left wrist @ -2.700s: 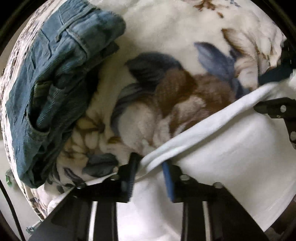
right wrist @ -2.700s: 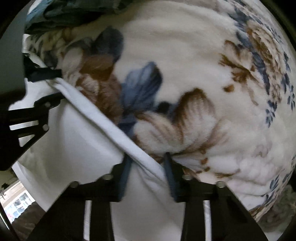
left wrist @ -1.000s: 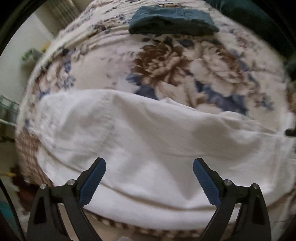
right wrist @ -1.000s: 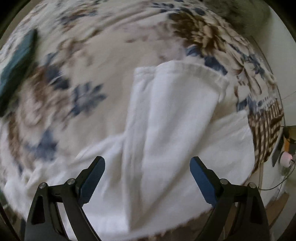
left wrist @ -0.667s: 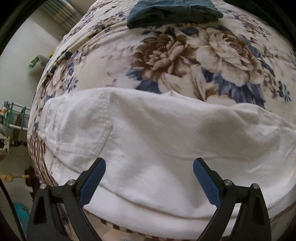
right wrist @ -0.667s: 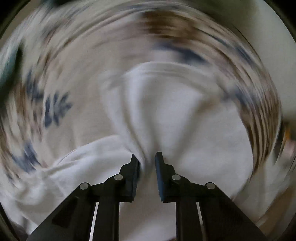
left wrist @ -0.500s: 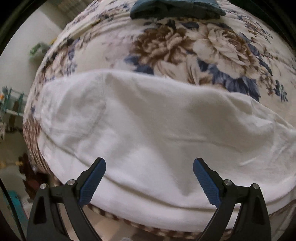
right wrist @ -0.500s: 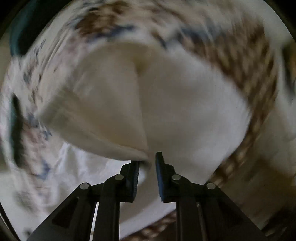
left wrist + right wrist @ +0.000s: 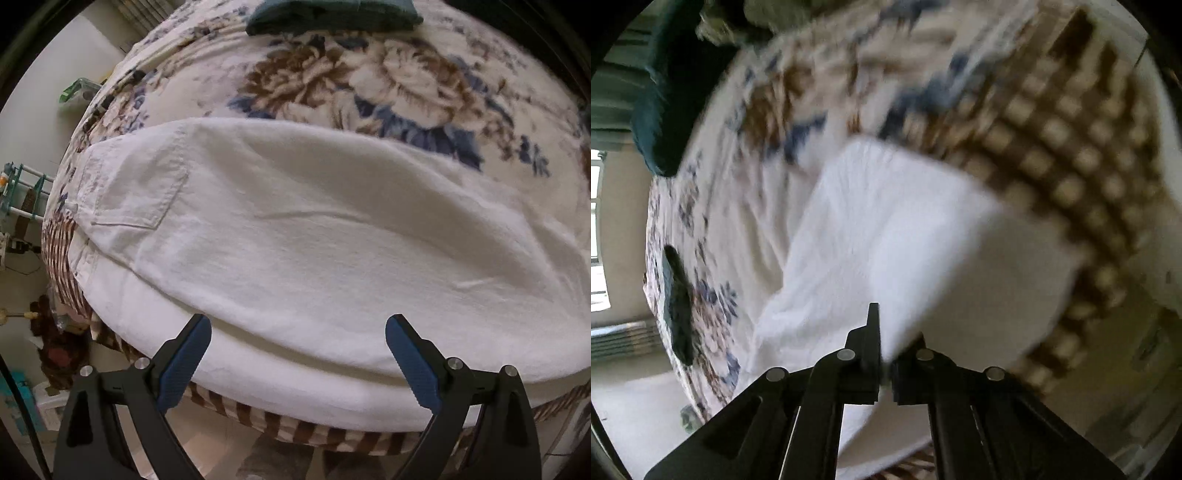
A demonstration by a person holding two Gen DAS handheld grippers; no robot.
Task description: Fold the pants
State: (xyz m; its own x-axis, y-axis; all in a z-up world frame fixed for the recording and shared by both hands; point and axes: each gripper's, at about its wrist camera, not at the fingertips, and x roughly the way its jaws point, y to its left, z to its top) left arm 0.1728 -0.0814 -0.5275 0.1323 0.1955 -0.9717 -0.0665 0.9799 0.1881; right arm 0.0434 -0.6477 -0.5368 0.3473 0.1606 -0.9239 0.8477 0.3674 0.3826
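Note:
White pants lie folded lengthwise across the near edge of a floral blanket, back pocket at the left. My left gripper is open and empty, hovering over the pants' near edge. In the right wrist view my right gripper is shut on the white pants and holds a flap of the cloth lifted above the bed; the view is blurred.
Folded dark blue jeans lie at the far side of the blanket and show in the right wrist view too. A brown checked sheet hangs off the bed edge. Floor and clutter lie at the left.
Both grippers let go of the pants' edge and opened. The right gripper then shut on the pants again and has swung and lifted the cloth. The left stays open above the near edge.

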